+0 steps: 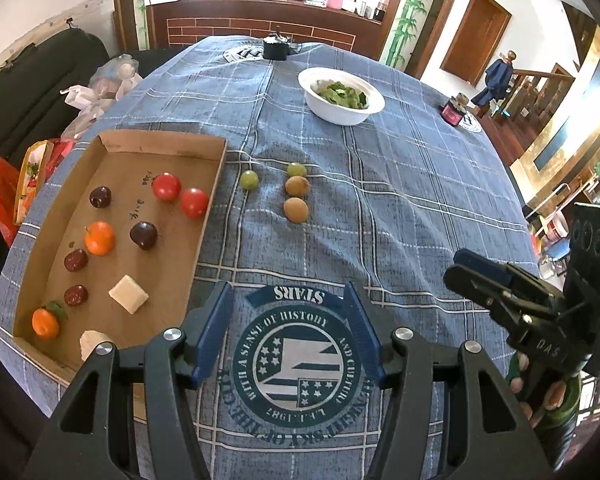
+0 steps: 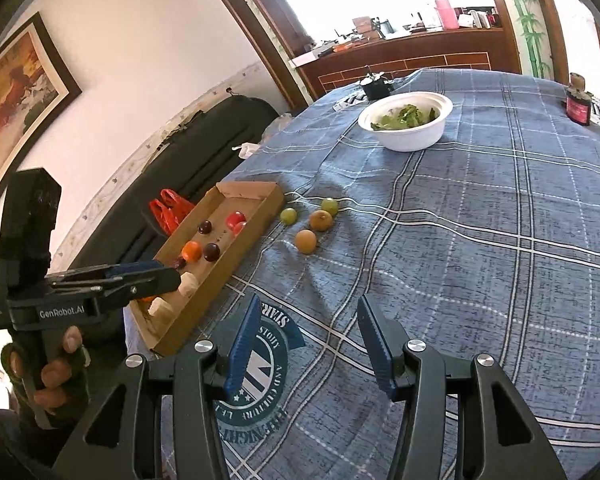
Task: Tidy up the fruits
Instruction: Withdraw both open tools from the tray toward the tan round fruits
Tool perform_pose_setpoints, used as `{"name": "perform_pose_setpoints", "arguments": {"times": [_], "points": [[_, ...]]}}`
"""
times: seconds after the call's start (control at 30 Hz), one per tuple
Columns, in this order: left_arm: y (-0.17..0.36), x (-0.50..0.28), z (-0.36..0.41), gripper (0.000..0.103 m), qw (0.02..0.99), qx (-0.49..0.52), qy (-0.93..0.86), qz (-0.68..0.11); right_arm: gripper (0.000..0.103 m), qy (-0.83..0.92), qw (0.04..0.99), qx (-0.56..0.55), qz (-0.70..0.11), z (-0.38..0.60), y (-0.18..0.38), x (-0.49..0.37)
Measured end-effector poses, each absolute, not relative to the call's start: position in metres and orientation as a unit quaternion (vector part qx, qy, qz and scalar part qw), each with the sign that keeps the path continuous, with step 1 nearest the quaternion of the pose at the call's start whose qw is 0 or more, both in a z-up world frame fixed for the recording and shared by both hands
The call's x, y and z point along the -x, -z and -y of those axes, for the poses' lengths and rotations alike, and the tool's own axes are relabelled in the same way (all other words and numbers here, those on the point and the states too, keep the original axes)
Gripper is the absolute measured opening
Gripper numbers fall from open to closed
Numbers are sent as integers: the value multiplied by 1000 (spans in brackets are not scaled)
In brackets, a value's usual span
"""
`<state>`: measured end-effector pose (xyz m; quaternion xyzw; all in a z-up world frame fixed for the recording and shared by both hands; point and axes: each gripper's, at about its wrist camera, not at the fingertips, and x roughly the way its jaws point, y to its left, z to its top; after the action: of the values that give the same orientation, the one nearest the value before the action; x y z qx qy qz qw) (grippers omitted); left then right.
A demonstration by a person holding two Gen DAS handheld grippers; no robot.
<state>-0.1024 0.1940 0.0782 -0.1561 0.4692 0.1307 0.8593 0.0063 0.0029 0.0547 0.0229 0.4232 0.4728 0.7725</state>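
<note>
A table draped in a blue plaid cloth (image 1: 400, 216) carries a shallow brown cardboard tray (image 1: 168, 148) along its left edge. Inside the tray lie two glossy red round fruits (image 1: 166, 186), four dark maroon cherry-like fruits (image 1: 143, 235), two small orange fruits (image 1: 99, 238) and two pale beige blocks (image 1: 128, 294), the nearer one partly hidden by the left gripper, so its shape is probably similar but hard to confirm. Just beside the tray's right wall, on the bare cloth, sit two pale green grapes (image 1: 249, 179) and two tan round fruits (image 1: 297, 186), close together near the table's middle. A white bowl of green leaves (image 1: 342, 96) stands toward the far edge. The left gripper (image 1: 290, 320) hovers above the near edge over the round printed emblem (image 1: 296, 364), its blue jaws spread apart with nothing between them. The right gripper (image 2: 308, 340) hangs beside it near the same edge, jaws likewise parted and empty, touching no fruit.
</note>
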Motion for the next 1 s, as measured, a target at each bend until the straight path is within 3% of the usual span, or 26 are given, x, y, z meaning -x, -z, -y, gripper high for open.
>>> {"name": "perform_pose_setpoints", "arguments": {"times": [1.0], "points": [[-42, 90, -163, 56, 843, 141, -92, -511, 53, -462, 779, -27, -424, 18, -55, -31]]}}
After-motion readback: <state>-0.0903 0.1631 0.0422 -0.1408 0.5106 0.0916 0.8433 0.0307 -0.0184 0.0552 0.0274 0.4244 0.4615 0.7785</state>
